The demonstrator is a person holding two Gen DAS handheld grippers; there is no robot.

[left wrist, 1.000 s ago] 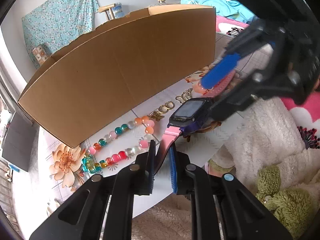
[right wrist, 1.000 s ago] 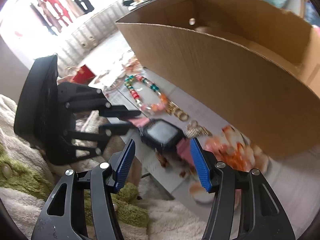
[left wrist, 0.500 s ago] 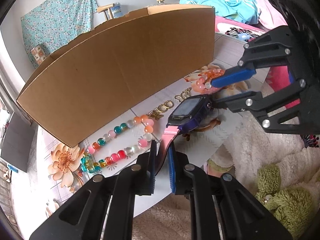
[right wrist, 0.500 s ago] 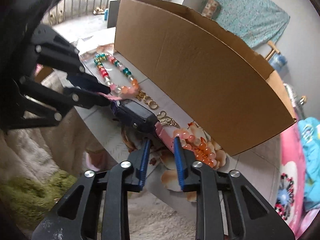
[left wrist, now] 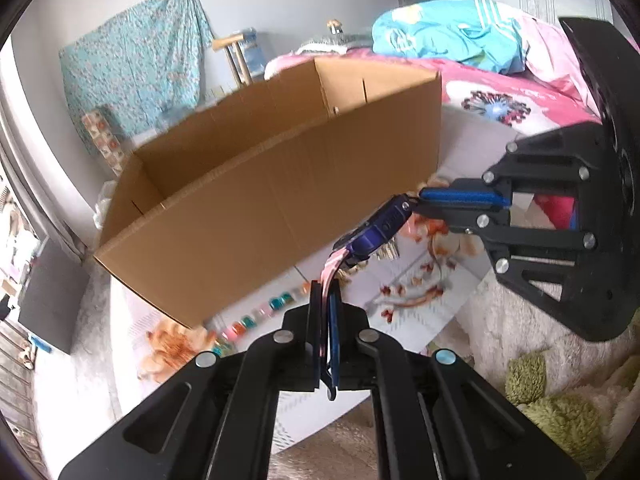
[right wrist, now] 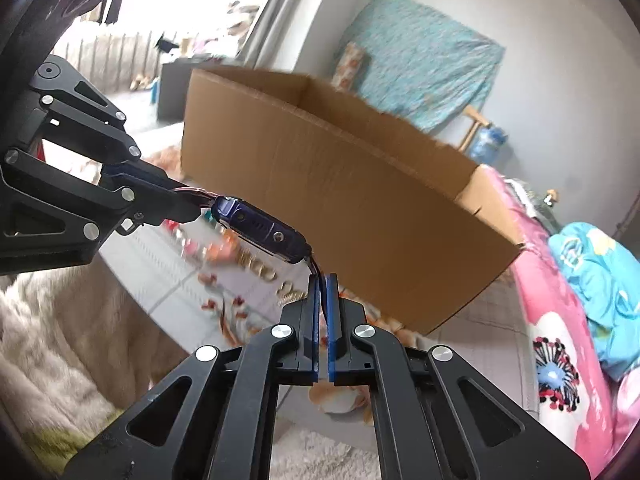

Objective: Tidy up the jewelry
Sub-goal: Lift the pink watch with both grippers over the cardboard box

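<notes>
Both grippers clamped on the watch point(left wrist: 374, 234), one strap end each — it hangs in the air between them, off the table point(left wrist: 404, 280).

Left gripper point(left wrist: 326, 308): jaws nearly together, pink strap pinched between the pads; they have just closed the last bit onto it. Watch body rises ahead and to the right of its tips, tilted on edge, purple side showing.

Right gripper point(right wrist: 322, 292): jaws pressed together on the other strap end, having just been closing on it from wide. In its view the watch body sits just ahead and up-left of its tips, with the left gripper's fingers at the far end.

Cardboard box point(left wrist: 276, 204) stands open-topped just beyond both grippers, behind the watch. Bead bracelet point(left wrist: 256, 318) lies on the table below the left gripper's tips, at the foot of the box, blurred. Gold chain pieces point(right wrist: 260, 266) lie on the table under the watch, also blurred.
</notes>
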